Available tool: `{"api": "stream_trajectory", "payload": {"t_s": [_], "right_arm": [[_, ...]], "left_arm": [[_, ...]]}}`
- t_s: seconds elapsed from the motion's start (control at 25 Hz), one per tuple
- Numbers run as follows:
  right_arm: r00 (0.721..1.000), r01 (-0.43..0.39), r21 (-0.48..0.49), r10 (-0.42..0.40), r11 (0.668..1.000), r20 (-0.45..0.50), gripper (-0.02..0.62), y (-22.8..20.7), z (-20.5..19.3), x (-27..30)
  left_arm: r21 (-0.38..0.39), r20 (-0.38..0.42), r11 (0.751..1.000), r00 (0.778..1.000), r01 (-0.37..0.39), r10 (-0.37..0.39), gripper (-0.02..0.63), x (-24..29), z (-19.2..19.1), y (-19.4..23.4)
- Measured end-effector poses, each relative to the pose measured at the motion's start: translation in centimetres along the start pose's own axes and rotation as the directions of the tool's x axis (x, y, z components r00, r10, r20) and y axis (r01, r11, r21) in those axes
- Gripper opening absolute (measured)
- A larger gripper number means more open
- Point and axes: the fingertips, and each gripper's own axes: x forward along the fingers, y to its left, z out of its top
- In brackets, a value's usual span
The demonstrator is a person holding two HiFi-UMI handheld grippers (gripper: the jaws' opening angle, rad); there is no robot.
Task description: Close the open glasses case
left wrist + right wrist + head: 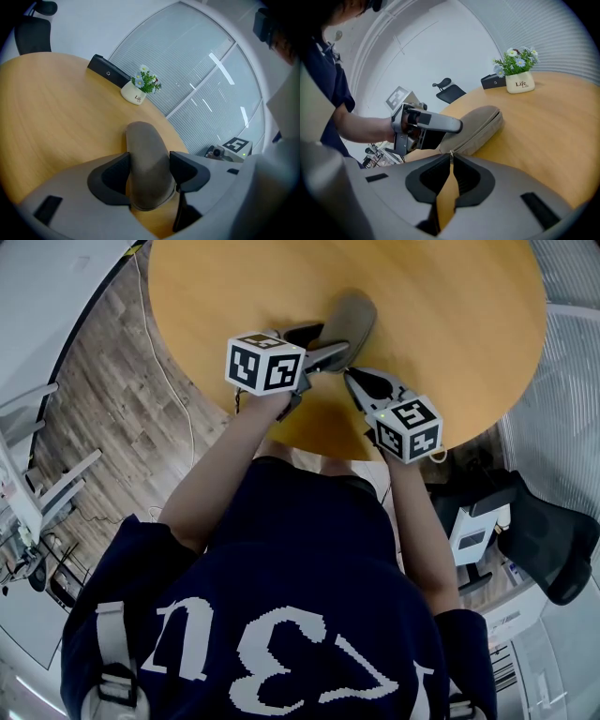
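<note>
A taupe zip-up glasses case lies on the round wooden table, near its front edge. My left gripper is shut on the case's near end; in the left gripper view both dark pads press the sides of the case. My right gripper comes in from the right at the case's near corner. In the right gripper view its jaws meet at the tips on a small zipper pull at the seam of the case. The left gripper shows there too, clamping the case.
A white pot of flowers and a black box stand at the table's far side. Office chairs stand on the floor around the table. The table's edge runs just under both grippers.
</note>
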Motion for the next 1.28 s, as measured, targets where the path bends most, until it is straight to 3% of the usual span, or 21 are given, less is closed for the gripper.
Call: {"api": "stream_trajectory", "payload": {"t_s": [0.12, 0.2, 0.28, 0.4, 0.6, 0.76, 1.08, 1.28], "right_arm": [[0.999, -0.038, 0.077, 0.036, 0.996, 0.027, 0.075, 0.4, 0.2, -0.2], [0.999, -0.02, 0.085, 0.018, 0.996, 0.027, 0.083, 0.4, 0.0, -0.2], [1.0, 0.017, 0.068, -0.018, 0.998, 0.021, 0.038, 0.1, 0.0, -0.1], [1.0, 0.026, 0.049, -0.027, 0.998, 0.014, 0.031, -0.2, 0.0, 0.0], [1.0, 0.018, 0.077, -0.018, 0.997, 0.001, 0.028, -0.8, -0.9, -0.1], [1.0, 0.009, 0.087, -0.01, 0.996, 0.003, 0.026, -1.0, -1.2, -0.2], [0.999, 0.032, 0.006, -0.032, 0.999, -0.004, 0.023, -1.4, -1.3, -0.7], [0.994, 0.102, -0.109, -0.105, 0.989, -0.021, 0.02, -3.4, -0.6, -1.6]], "left_arm": [[0.008, -0.003, 1.0, 1.0, -0.011, 0.011, 0.276, 0.0, 0.0, -0.1], [0.019, -0.005, 1.0, 1.0, -0.021, 0.021, 0.276, 0.0, -0.1, -0.3], [0.026, -0.007, 0.999, 1.0, -0.027, 0.027, 0.276, 0.0, -0.1, -0.2], [0.042, -0.012, 0.999, 1.0, -0.016, 0.016, 0.276, 0.1, -0.1, -0.4], [0.176, 0.002, 0.983, 0.998, -0.054, 0.055, 0.276, 0.4, -0.4, -1.1], [0.204, 0.029, 0.976, 0.997, -0.081, 0.077, 0.276, 0.5, -0.7, -1.2], [0.248, 0.033, 0.962, 0.993, -0.114, 0.109, 0.276, 0.6, -0.7, -1.1], [0.258, 0.04, 0.957, 0.992, -0.129, 0.123, 0.276, 0.7, -0.7, -1.2]]}}
